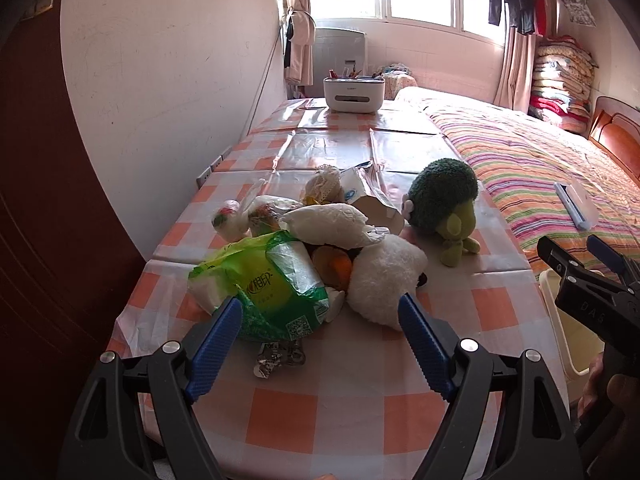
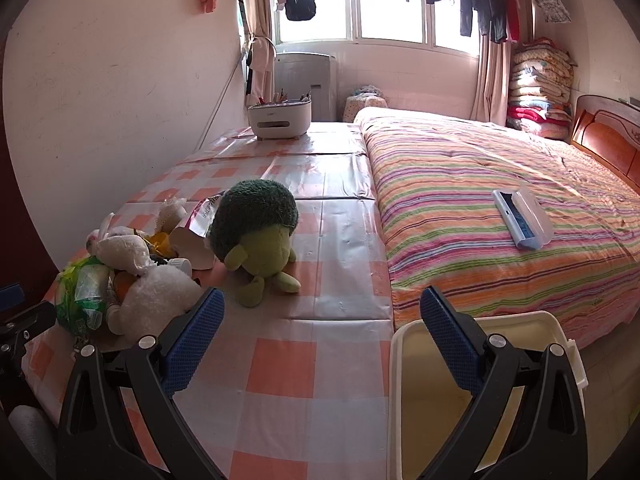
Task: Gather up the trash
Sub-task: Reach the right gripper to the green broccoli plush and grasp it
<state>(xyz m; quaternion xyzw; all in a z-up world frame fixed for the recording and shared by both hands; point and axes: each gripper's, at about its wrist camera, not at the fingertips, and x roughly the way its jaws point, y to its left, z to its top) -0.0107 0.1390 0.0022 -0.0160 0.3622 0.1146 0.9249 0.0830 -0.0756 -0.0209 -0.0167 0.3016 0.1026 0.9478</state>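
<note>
A heap of trash and toys lies on the checked table [image 1: 320,408]. At its front is a green tissue wrapper [image 1: 264,284], with a crumpled foil scrap [image 1: 276,358] just before it. Behind are small plastic bags [image 1: 244,216], a torn carton [image 1: 376,200] and a white plush [image 1: 384,280]. My left gripper [image 1: 320,316] is open, its blue fingers either side of the wrapper's near end and above the foil. My right gripper [image 2: 320,312] is open and holds nothing, over the table edge and a cream bin [image 2: 480,380] beside the table. The heap [image 2: 120,280] sits to its left.
A green plush toy [image 2: 256,240] sits right of the heap. A white organiser box [image 1: 354,94] stands at the table's far end. A striped bed [image 2: 500,208] with a white-blue case [image 2: 520,216] lies to the right. The wall runs along the left.
</note>
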